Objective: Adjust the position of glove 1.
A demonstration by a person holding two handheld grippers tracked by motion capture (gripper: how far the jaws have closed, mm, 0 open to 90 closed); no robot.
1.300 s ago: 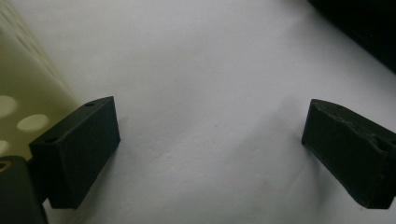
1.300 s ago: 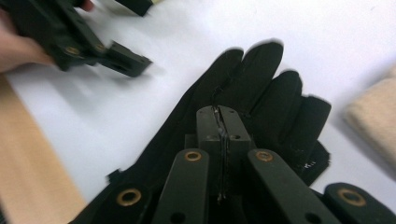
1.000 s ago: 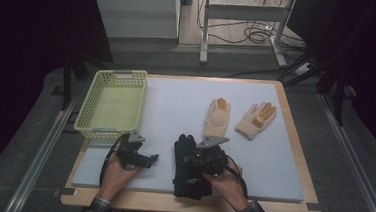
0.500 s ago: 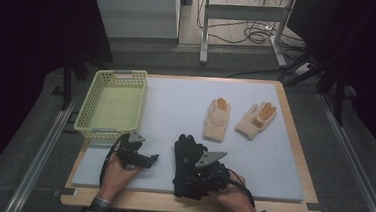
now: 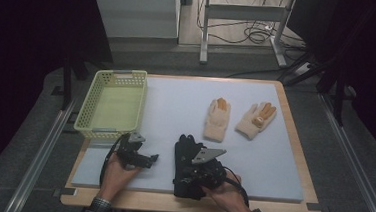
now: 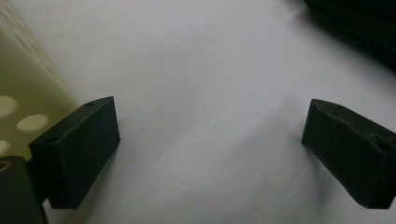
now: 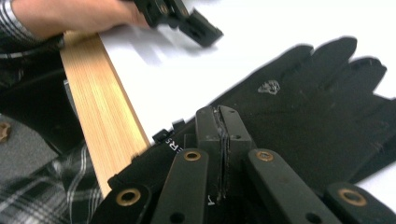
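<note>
The black glove (image 7: 299, 116) lies at the near edge of the table (image 5: 282, 162). The right gripper (image 7: 218, 122) has just closed at its cuff, jaws pressed together, seemingly pinching only thin fabric, so the glove could slip out when lifted. The left gripper (image 6: 210, 149) waits open beside the basket (image 5: 111, 103).
</note>
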